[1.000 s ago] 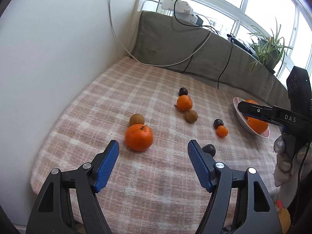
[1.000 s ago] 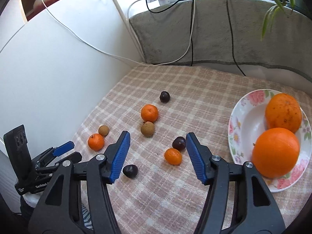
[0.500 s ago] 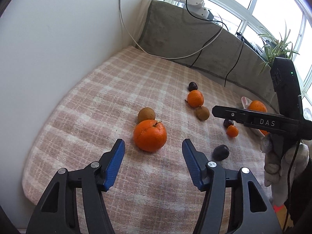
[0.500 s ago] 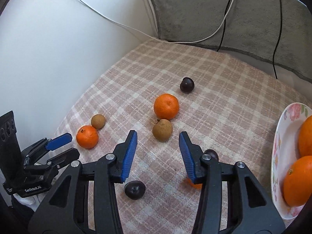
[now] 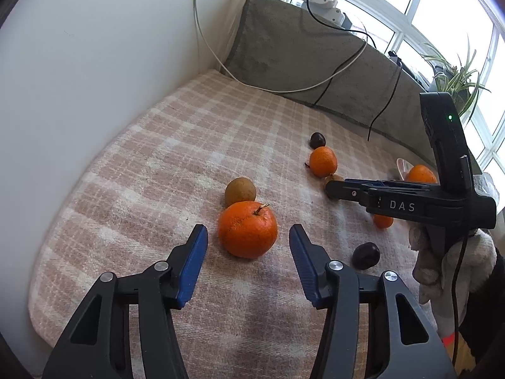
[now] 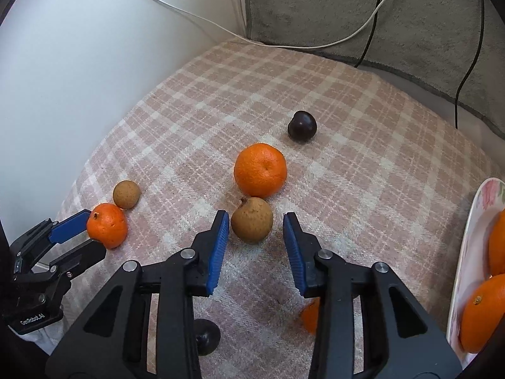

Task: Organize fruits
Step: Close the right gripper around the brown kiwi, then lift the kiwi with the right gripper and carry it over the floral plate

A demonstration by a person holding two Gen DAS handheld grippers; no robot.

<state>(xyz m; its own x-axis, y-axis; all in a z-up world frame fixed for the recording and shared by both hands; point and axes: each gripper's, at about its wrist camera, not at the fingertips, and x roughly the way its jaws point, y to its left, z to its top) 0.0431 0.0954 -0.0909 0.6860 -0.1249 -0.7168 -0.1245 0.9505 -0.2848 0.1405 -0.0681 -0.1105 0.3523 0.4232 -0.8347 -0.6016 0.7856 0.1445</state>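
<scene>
Fruits lie on a pink checked cloth (image 5: 176,145). My left gripper (image 5: 247,246) is open, its blue pads either side of a stemmed orange mandarin (image 5: 247,233), with a brown round fruit (image 5: 240,191) just behind it. My right gripper (image 6: 255,237) is open around another brown fruit (image 6: 252,219), with a mandarin (image 6: 260,170) and a dark plum (image 6: 302,125) beyond it. The right gripper also shows in the left wrist view (image 5: 334,188). A floral plate (image 6: 467,252) at the right holds two big oranges (image 6: 483,312).
A small mandarin (image 5: 382,221) and a dark plum (image 5: 366,255) lie near the front right. A white wall (image 5: 94,63) bounds the left side. A grey cushion (image 5: 300,53) with cables stands at the back. A power strip and a plant (image 5: 454,79) are on the sill.
Both grippers moved forward and down. The left now brackets the stemmed mandarin; the right now brackets the brown fruit and has narrowed slightly.
</scene>
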